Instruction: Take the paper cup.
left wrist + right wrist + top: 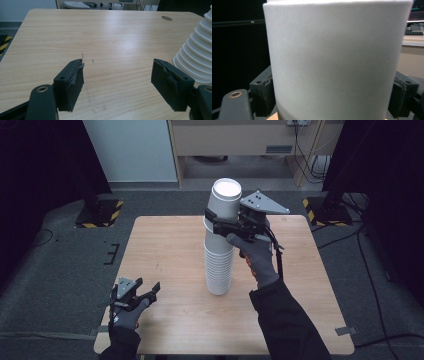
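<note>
A tall stack of upturned white paper cups (219,265) stands in the middle of the wooden table (165,240). Its topmost cup (225,200) sits a little raised, and my right gripper (218,222) is shut on it from the right. In the right gripper view this cup (334,50) sits between the two pads (262,92), pressed on both sides. My left gripper (148,284) rests low at the table's near left corner, open and holding nothing. In the left gripper view its jaws stand wide apart over bare wood (100,32), with the stack's base (197,50) at the right.
Black stands on yellow-and-black striped bases (97,215) (322,210) flank the table's far corners on the grey floor. Cables (370,265) run along the floor at the right. A cabinet (235,140) stands behind the table. A small grey disc (166,18) lies near the far edge.
</note>
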### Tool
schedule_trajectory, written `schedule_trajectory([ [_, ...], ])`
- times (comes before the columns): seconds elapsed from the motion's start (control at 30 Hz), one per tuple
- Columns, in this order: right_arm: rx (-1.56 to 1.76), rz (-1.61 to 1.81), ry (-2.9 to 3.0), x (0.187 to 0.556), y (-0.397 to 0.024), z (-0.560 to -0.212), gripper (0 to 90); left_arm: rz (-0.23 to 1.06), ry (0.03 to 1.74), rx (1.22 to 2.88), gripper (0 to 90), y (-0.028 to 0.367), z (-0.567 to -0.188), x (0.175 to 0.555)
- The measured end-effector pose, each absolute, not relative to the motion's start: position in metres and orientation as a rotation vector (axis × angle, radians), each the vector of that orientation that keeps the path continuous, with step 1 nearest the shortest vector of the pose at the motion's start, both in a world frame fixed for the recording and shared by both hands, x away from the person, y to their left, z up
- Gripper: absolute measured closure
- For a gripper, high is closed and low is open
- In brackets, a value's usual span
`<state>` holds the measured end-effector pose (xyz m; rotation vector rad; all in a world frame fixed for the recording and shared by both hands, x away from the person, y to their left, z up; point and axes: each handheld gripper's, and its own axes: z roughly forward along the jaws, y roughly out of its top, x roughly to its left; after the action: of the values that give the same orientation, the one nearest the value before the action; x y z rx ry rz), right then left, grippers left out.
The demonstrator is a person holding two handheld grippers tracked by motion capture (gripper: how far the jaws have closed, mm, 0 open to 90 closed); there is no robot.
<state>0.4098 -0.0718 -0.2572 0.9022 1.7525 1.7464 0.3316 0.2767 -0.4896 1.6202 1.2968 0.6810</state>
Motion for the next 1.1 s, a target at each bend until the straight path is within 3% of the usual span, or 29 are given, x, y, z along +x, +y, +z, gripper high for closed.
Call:
schedule_trajectory([
  [1.1, 0.950, 1.768, 1.630, 0.387, -0.134, -0.242, 15.7, 0.706, 1.258, 1.620, 26.4, 0.273, -0.484, 0.330],
])
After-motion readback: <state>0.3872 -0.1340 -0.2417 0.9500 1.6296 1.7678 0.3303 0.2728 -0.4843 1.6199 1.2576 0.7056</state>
